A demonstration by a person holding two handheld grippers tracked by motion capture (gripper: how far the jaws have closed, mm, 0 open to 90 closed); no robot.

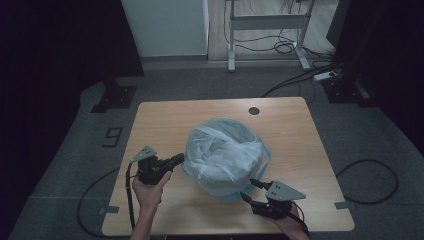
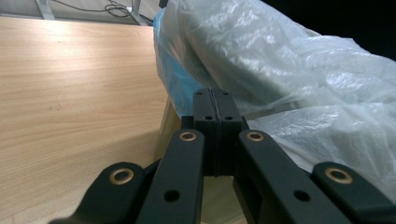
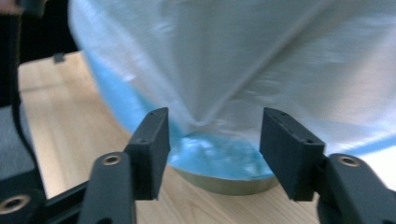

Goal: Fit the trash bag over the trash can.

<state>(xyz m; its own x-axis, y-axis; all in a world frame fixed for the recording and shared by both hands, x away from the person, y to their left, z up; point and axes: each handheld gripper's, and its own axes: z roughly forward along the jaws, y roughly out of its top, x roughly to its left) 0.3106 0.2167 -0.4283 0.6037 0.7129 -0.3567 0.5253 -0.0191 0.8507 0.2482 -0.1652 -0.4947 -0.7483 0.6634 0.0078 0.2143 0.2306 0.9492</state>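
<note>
We see a rounded bin (image 1: 227, 187) standing mid-bench, draped in a thin, crinkled, translucent white bag (image 1: 223, 150) over a glossy blue liner (image 2: 175, 79). The bench (image 1: 165, 125) is smooth pale wood with rounded corners, bare and roomy toward its far edge. Our left gripper (image 1: 177, 160) has its jaws closed flat together right at the bag's left side; whether film is pinched we cannot tell. Our right gripper (image 1: 248, 190) sits near the front edge, jaws apart, the plastic between them untouched.
</note>
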